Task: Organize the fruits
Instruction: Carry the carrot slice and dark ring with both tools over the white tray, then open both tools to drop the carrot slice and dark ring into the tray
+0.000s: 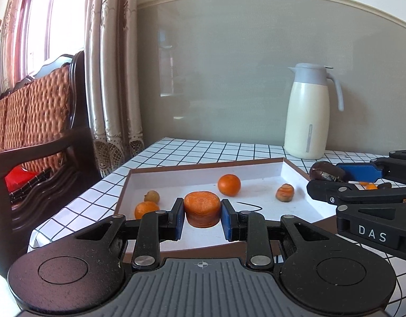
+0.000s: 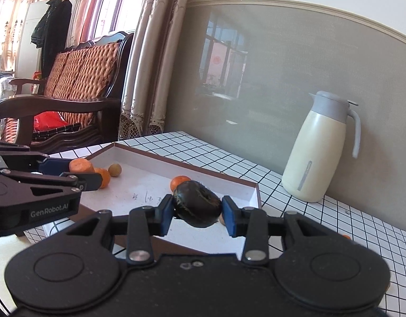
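Your left gripper point(image 1: 202, 218) clamps an orange carrot chunk point(image 1: 202, 208) above the white tray point(image 1: 255, 169); your right gripper point(image 2: 197, 215) grasps a dark wrinkled fruit point(image 2: 197, 203). Beyond, at 1 o'clock, a tangerine point(image 1: 229, 184) lies in the tray.

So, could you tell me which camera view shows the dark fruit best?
The right wrist view: the dark fruit sits centred and close, clamped in the right gripper. The left wrist view catches it only small at the right edge, partly hidden by that gripper.

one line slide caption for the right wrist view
Right gripper holds a dark fruit above the white tray.
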